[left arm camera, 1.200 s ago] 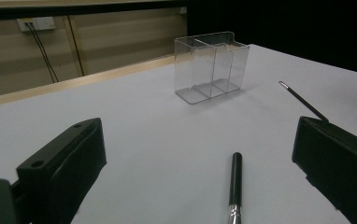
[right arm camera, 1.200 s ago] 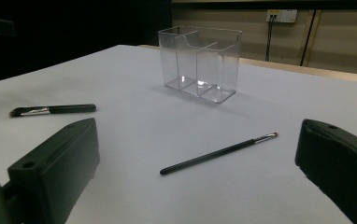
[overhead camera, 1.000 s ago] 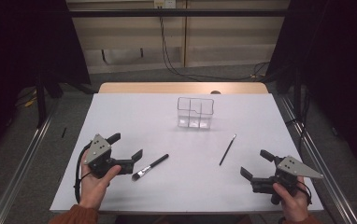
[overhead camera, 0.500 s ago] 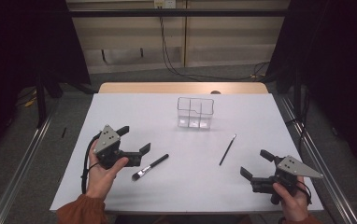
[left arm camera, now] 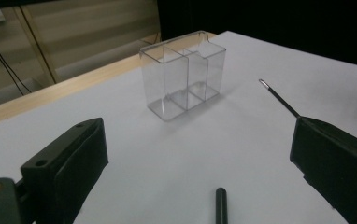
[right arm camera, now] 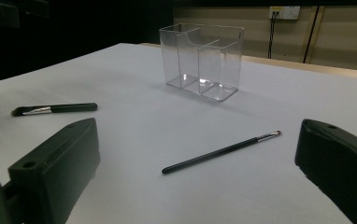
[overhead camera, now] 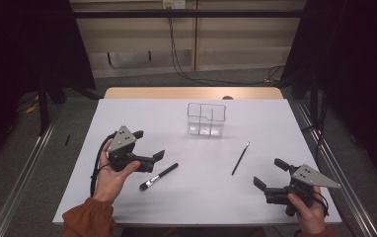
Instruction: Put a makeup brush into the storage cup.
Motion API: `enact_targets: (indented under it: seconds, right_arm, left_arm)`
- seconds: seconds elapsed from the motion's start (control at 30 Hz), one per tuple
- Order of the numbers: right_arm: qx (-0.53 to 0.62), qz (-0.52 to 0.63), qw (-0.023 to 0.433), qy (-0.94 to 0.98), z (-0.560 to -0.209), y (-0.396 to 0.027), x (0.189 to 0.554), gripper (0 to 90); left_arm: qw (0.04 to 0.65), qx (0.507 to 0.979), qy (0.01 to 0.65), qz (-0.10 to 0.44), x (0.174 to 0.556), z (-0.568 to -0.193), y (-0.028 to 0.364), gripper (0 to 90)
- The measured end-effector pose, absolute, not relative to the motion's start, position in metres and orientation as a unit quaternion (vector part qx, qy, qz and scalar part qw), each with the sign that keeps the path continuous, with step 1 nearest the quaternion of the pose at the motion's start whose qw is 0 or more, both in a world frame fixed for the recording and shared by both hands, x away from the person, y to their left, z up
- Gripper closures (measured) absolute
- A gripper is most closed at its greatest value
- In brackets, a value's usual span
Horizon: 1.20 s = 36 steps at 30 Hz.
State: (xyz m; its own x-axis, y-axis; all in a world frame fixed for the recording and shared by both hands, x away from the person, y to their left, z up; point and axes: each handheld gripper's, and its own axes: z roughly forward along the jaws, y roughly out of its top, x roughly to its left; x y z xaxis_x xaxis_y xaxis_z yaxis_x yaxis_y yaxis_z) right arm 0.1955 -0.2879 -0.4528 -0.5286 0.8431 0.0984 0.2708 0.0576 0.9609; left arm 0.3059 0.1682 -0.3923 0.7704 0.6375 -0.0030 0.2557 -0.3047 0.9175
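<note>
While no writing reads anywhere, both grippers (overhead camera: 147,144) (overhead camera: 269,173) wide-jawed and empty, left beside black brush (overhead camera: 158,177).

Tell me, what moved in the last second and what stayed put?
The left gripper moved forward and lifted, jaws open, coming closer to the short brush without touching it. The right gripper stayed where it was, open. Both brushes, including the thin brush, and the clear organizer lie as before. Nothing was grabbed or let go.
</note>
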Motion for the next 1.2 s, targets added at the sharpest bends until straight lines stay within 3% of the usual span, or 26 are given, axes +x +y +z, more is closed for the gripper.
enact_targets:
  seconds: [0.53, 1.0, 1.2]
  right_arm:
    - [0.413, 0.551, 0.256, 0.678, -0.453, -0.287, 0.196, 0.0]
    - [0.413, 0.551, 0.256, 0.678, -0.453, -0.287, 0.196, 0.0]
    - [0.413, 0.551, 0.256, 0.679, -0.453, -0.287, 0.196, 0.0]
  left_arm:
    - [0.411, 0.855, 0.291, 0.122, 0.316, -0.395, 0.159, 5.5]
    - [0.344, 0.887, 0.289, 0.104, 0.316, -0.4, 0.152, 5.6]
    - [0.309, 0.902, 0.296, 0.068, 0.319, -0.401, 0.149, 6.8]
